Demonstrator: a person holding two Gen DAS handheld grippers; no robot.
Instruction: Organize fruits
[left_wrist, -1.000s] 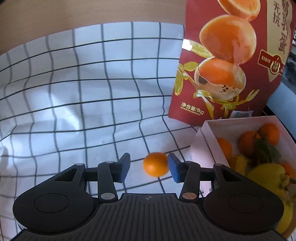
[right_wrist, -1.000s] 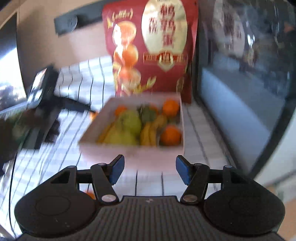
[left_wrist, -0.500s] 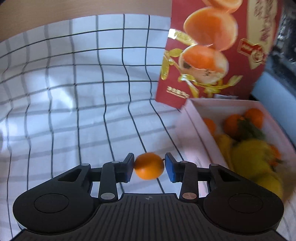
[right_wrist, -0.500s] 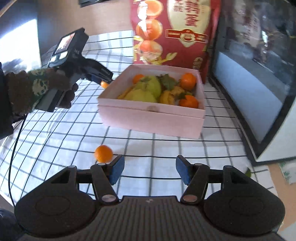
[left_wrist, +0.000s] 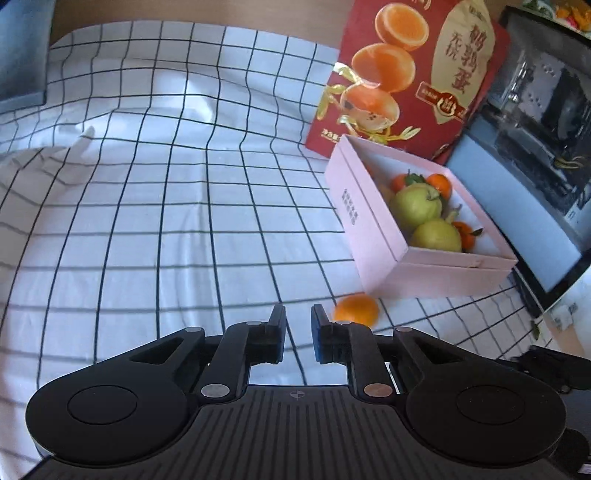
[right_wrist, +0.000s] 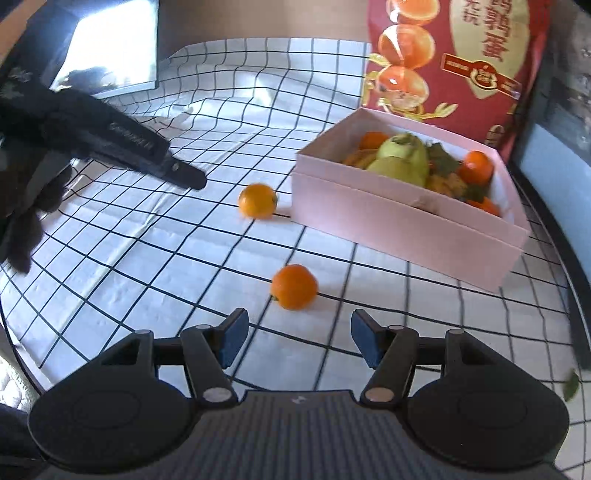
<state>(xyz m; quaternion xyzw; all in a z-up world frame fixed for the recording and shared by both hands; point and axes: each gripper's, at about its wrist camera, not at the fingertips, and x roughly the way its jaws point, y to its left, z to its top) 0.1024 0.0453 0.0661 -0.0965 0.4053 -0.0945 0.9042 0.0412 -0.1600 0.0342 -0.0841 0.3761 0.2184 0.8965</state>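
Checked cloth (right_wrist: 229, 258) covers the surface, a pink box (right_wrist: 406, 218) of fruit at two o'clock before a red bag (right_wrist: 454, 62). One orange (right_wrist: 294, 286) lies just ahead of the right tool (right_wrist: 295, 338), which is released and empty. Another orange (right_wrist: 257, 200), slightly blurred, perhaps rolling, sits beside the box. The left tool (left_wrist: 298, 328) has just clenched on nothing.

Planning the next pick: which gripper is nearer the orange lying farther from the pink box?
Right. The right gripper sits open just before that orange; the left gripper is farther off, by the other orange.
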